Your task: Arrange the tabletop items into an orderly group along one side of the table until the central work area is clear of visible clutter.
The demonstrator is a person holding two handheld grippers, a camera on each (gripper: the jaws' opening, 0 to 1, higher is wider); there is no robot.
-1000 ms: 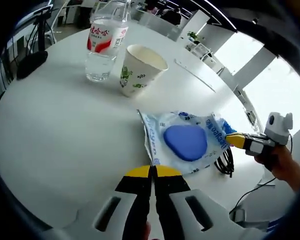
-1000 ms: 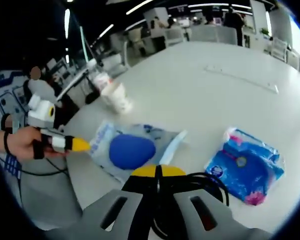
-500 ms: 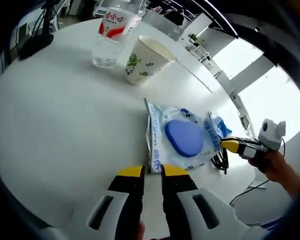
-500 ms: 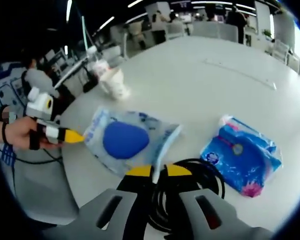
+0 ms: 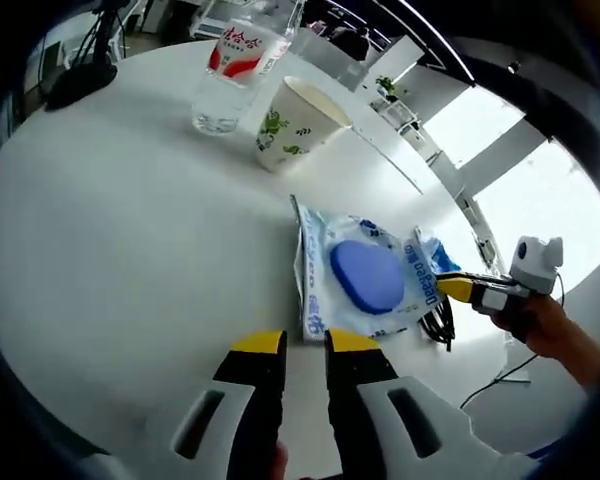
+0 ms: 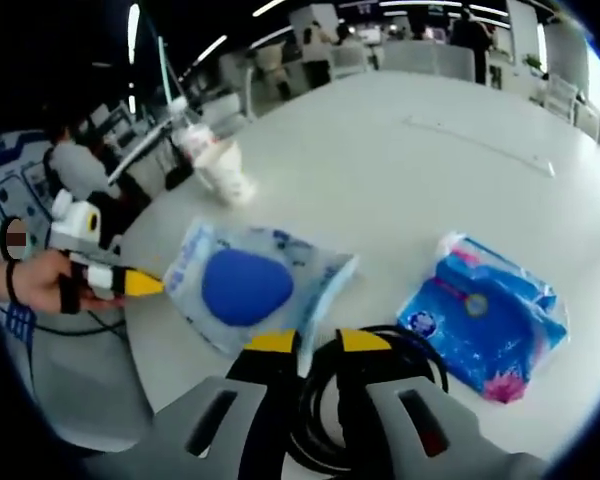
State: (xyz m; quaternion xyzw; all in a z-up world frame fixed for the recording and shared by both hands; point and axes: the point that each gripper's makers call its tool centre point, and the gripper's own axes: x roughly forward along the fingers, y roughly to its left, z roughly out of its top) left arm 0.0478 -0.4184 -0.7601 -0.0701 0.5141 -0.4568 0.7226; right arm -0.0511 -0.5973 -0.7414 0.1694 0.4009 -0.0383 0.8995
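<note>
On the white round bench [image 5: 110, 230], a clear plastic pouch holding a blue rounded pad [image 5: 365, 278] lies just ahead of the left claw [image 5: 305, 342], whose jaws stand narrowly parted and empty, probably lined up on the pouch's near edge. The right claw [image 6: 315, 342], likewise slightly parted, hovers over a black coiled cable [image 6: 420, 375], with a blue tissue packet [image 6: 485, 325] to its right. Far ahead, a clear water bottle [image 5: 238, 70] and paper cup [image 5: 295, 122] already stand grouped.
</note>
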